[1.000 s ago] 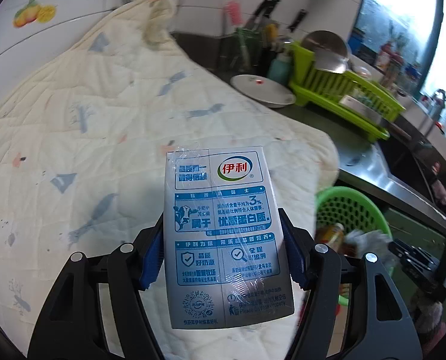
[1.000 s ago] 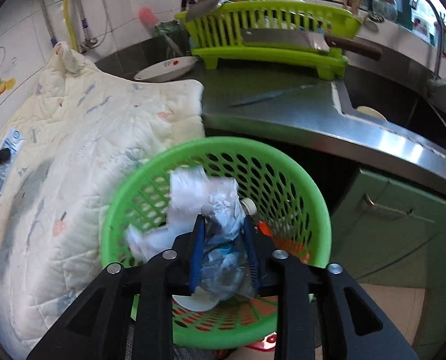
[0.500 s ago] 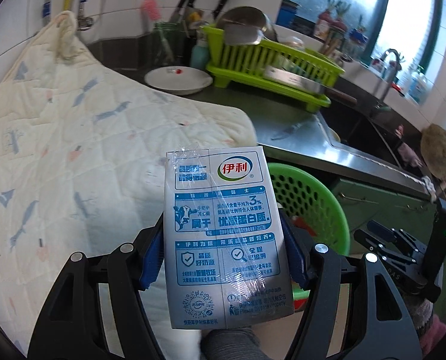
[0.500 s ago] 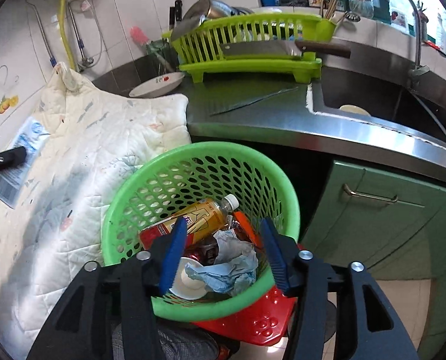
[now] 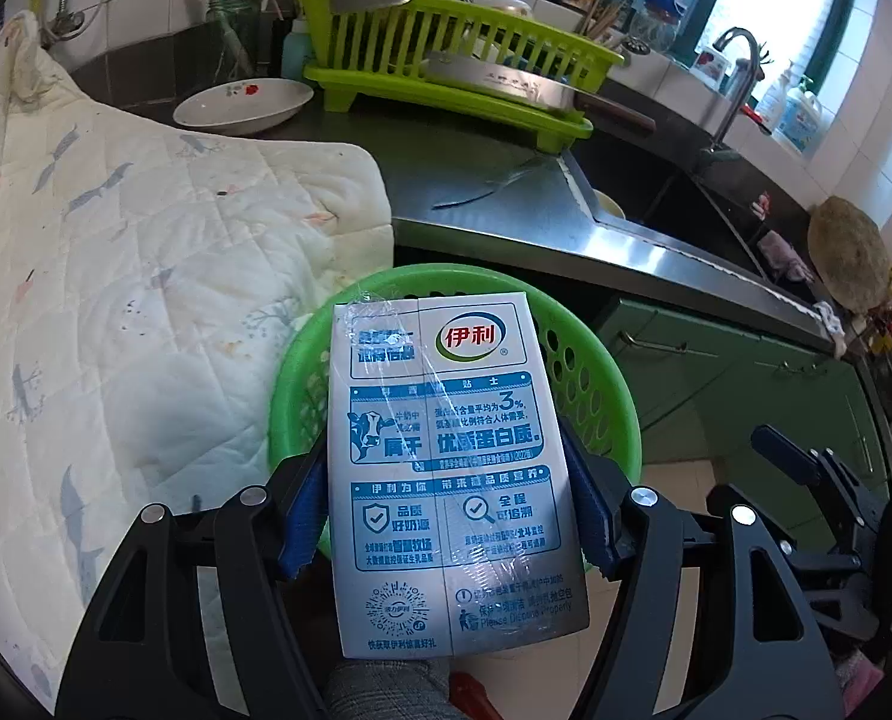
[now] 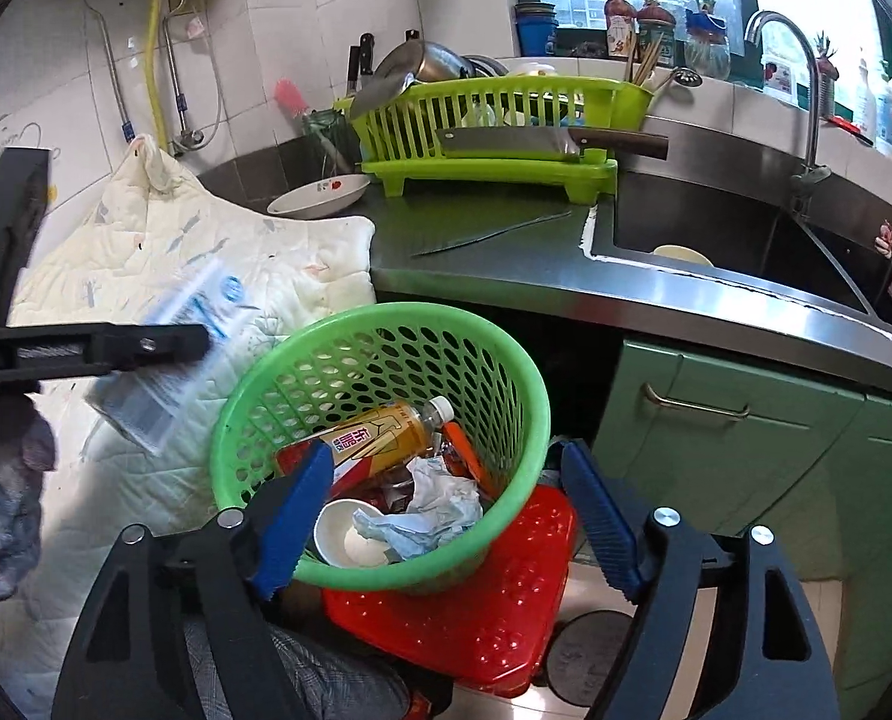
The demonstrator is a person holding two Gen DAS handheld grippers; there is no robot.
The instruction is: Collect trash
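Green perforated plastic basket point(image 5: 589, 396) now directly ahead of and under the left fingers point(image 5: 446, 510), where a second ago only quilt lay beyond the tips. Glossy white-and-blue milk carton point(image 5: 446, 468) clamped flat between the blue pads point(image 5: 302, 516), printed face toward the camera, long axis running along the fingers, logo end pointing forward over the basket rim. From the right wrist view, same carton point(image 6: 170, 354) blurred, just left of the basket point(image 6: 505, 384), slanting down.

Right fingers point(image 6: 446, 516) spread wide, empty, straddling the near rim; crumpled wad held a second ago now down inside among a bottle point(image 6: 380, 438), a white cup point(image 6: 350, 534) and crumpled paper point(image 6: 434, 510).

Judgement: one drop done; carton close to release, needing a little more forward travel.
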